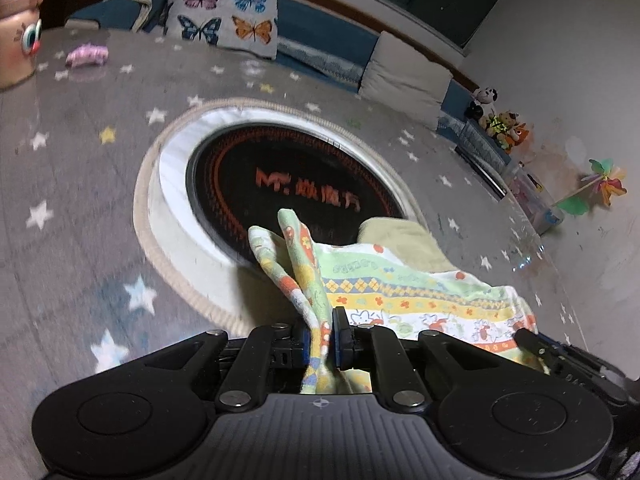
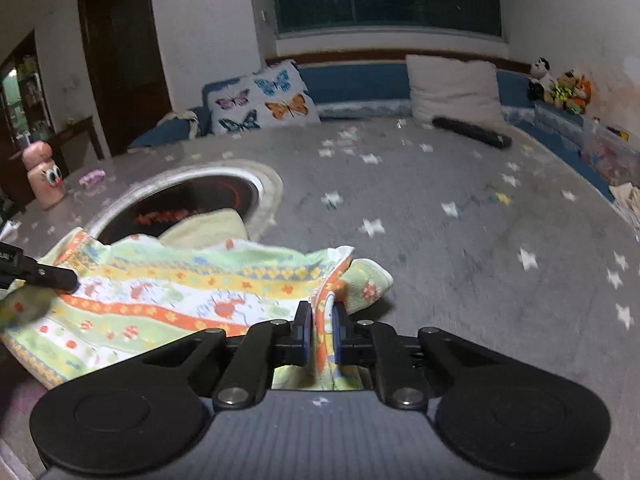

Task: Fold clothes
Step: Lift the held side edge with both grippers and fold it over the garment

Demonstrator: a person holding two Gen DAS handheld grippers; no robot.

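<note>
A small patterned garment (image 1: 400, 292) with green, yellow and orange bands lies on the grey star-print table cover, partly over a round black cooktop (image 1: 288, 184). My left gripper (image 1: 323, 334) is shut on one edge of it, and the cloth stands up in a fold between the pads. In the right wrist view the same garment (image 2: 168, 292) spreads to the left, and my right gripper (image 2: 320, 326) is shut on its other corner. The left gripper's finger (image 2: 48, 274) shows at the left edge there. A plain yellow-green cloth (image 2: 208, 228) lies beneath the garment.
A pink figurine (image 2: 42, 178) and a small pink object (image 2: 93, 178) stand at the table's far left. A black remote (image 2: 472, 132) lies at the far right. Butterfly cushion (image 2: 264, 98), white cushion (image 2: 452, 84) and plush toys (image 2: 560, 86) sit on the blue bench behind.
</note>
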